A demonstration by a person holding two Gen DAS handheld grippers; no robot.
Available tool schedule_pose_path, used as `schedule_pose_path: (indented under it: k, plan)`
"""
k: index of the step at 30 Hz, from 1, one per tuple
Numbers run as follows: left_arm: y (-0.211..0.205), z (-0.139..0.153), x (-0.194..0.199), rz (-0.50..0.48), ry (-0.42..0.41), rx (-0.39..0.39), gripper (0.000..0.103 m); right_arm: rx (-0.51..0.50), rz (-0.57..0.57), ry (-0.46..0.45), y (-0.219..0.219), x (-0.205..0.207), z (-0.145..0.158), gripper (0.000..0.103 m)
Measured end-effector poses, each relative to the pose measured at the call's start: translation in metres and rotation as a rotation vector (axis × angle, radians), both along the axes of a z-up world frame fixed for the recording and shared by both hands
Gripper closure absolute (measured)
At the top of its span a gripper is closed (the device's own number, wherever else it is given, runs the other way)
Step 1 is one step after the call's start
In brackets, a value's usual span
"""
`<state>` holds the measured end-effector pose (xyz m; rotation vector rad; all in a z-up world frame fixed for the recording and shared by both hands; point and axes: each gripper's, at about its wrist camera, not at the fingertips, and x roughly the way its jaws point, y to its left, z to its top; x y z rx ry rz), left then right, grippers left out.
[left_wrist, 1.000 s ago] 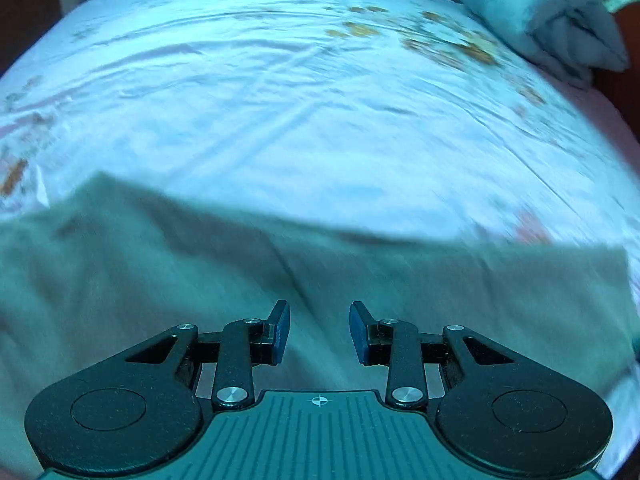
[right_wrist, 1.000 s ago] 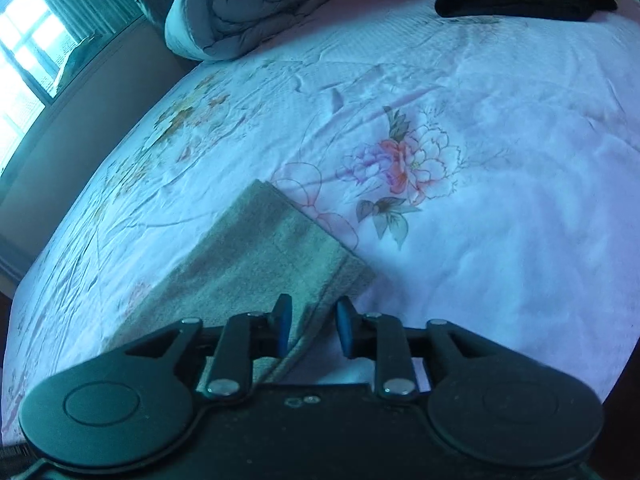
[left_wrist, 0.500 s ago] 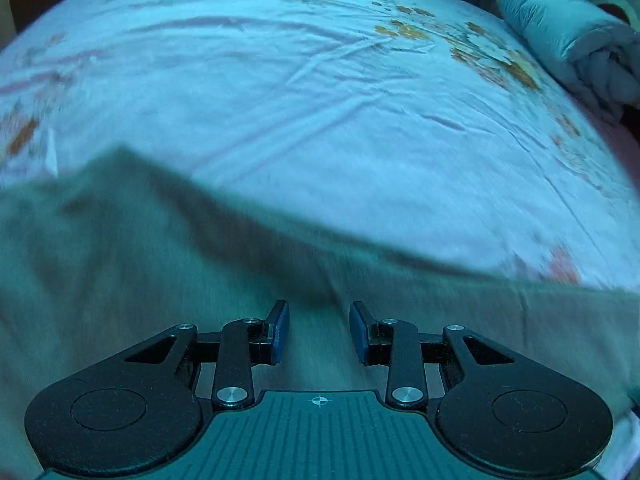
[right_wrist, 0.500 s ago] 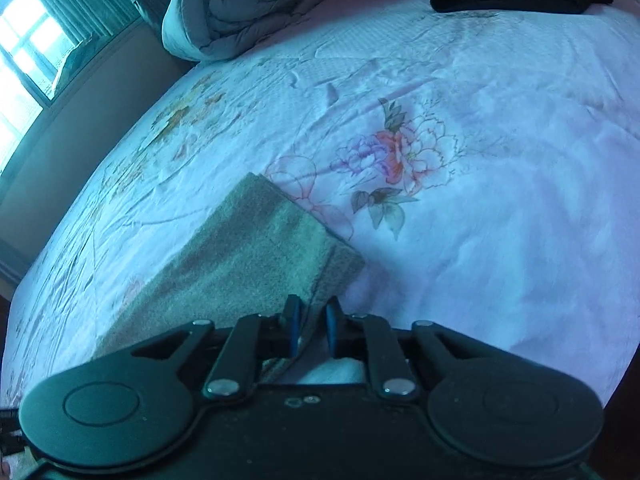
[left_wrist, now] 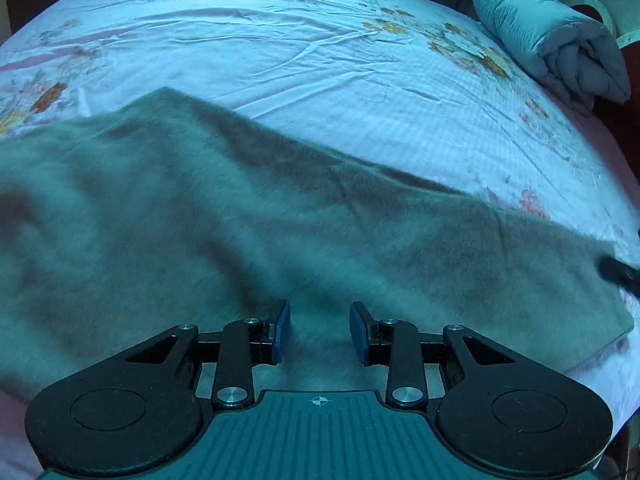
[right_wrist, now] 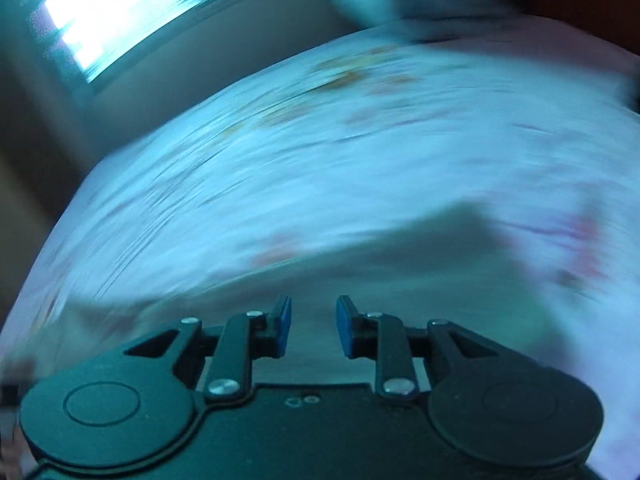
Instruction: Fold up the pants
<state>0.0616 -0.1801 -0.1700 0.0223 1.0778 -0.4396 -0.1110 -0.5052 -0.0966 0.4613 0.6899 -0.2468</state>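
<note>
Pants (left_wrist: 280, 220) look sharp from left, blurred from right.

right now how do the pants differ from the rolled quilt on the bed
The pants lie spread flat across the near side of the bed; the rolled quilt sits bundled thick at the far corner. The pants look grey-green, the quilt pale blue-grey. Both are soft fabric resting on the floral sheet.

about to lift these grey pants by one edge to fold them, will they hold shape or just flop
Probably flop: the grey pants drape over the bedsheet in soft waves with no stiff crease. The surface looks fuzzy and thick, so likely grippy rather than slippery. One pinch would probably let the rest sag and drag; the left gripper has cloth between open pads.
</note>
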Motion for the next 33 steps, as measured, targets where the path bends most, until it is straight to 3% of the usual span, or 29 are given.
schedule_pose_path:
  k: [5, 13, 18, 23, 26, 27, 33]
  plan:
    - [0.025, -0.002, -0.011, 0.033, -0.016, 0.026, 0.069, -0.011, 0.355, 0.030, 0.052, 0.081, -0.008, 0.086]
    - [0.054, -0.008, -0.009, 0.116, -0.017, 0.027, 0.069, -0.073, 0.661, 0.109, 0.111, 0.178, -0.025, 0.086]
    - [0.067, -0.008, 0.010, 0.198, -0.027, 0.025, 0.069, -0.103, 0.733, 0.146, 0.135, 0.207, -0.039, 0.086]
    - [0.076, -0.005, 0.049, 0.217, -0.040, 0.026, 0.069, -0.189, 0.829, 0.213, 0.159, 0.219, -0.040, 0.086]
    - [0.080, -0.005, 0.067, 0.221, -0.056, 0.047, 0.069, -0.280, 0.870, 0.244, 0.170, 0.219, -0.039, 0.096]
    - [0.079, -0.005, 0.071, 0.224, -0.061, 0.053, 0.069, -0.299, 0.880, 0.247, 0.173, 0.218, -0.038, 0.103]
    - [0.086, -0.010, 0.084, 0.249, -0.075, 0.036, 0.069, -0.445, 0.821, 0.180, 0.185, 0.209, -0.023, 0.103]
